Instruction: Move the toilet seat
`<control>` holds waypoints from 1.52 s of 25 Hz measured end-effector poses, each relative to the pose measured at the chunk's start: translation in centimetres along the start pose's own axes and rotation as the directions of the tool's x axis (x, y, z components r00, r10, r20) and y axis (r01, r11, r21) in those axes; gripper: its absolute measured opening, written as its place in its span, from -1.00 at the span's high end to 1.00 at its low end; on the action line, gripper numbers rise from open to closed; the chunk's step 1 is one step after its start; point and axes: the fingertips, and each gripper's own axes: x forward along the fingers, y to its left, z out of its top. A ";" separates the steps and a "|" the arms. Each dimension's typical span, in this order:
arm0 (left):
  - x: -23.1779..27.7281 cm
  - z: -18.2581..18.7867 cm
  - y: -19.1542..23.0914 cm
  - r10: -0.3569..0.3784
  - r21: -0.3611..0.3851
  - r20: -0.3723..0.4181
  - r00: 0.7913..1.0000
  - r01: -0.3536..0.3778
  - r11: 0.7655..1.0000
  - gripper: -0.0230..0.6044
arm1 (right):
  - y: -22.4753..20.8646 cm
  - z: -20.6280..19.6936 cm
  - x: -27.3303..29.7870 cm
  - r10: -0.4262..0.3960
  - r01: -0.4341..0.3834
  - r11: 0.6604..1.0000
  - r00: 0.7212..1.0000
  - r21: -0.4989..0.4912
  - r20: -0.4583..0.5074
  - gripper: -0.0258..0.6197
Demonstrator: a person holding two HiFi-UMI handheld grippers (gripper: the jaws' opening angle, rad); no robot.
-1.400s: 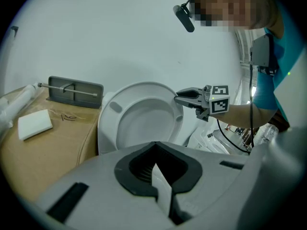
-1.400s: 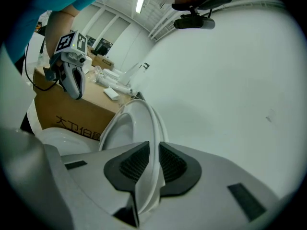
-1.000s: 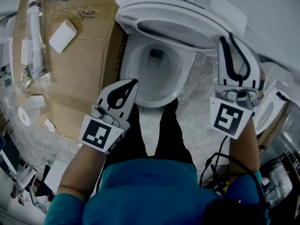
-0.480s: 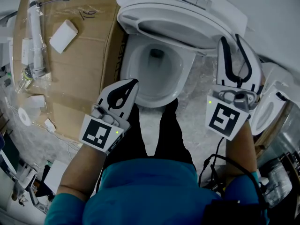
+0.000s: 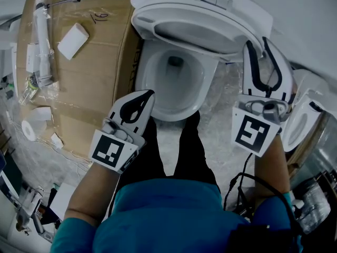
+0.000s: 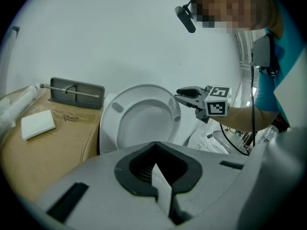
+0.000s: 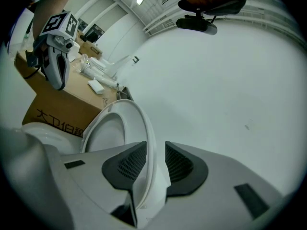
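The seat [image 7: 145,126] stands raised against the tank [image 5: 237,9], and its thin white rim runs between the jaws of the right hand-held gripper [image 5: 257,42]. Those jaws have just been opening. They stand a little apart, with a gap between the rim and one ribbed dark pad, so the seat is not clamped.

The left hand-held gripper [image 5: 149,94] is closed on nothing, its tips together over the near rim of the bowl [image 5: 143,62], well apart from the seat. The bowl lies between the two hand-held grippers. It is glossy, white and oval, with a dark drain [image 5: 176,61] at its bottom. Left of the left hand-held gripper lies brown cardboard [image 5: 100,73] carrying a white rectangular block [image 5: 71,40].
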 end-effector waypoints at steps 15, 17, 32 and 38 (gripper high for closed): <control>-2.8 1.9 -2.7 -0.013 0.056 0.046 0.999 0.011 0.998 0.93 | 0.5 -0.2 -4.9 0.090 -0.086 0.989 0.996 0.122 -0.027 0.78; -3.6 2.5 -3.2 -0.013 0.066 0.052 0.999 0.010 0.998 0.93 | 0.2 -0.1 -5.8 0.101 -0.096 0.986 0.994 0.140 -0.030 0.83; -9.3 11.5 -8.8 -0.049 0.122 0.161 0.986 0.029 0.992 0.93 | -2.1 2.9 -13.6 0.251 -0.203 0.837 0.968 0.508 -0.026 0.92; -12.0 15.8 -11.4 -0.068 0.151 0.196 0.978 0.038 0.988 0.93 | -4.4 5.0 -17.2 0.279 -0.229 0.749 0.960 0.621 0.017 0.92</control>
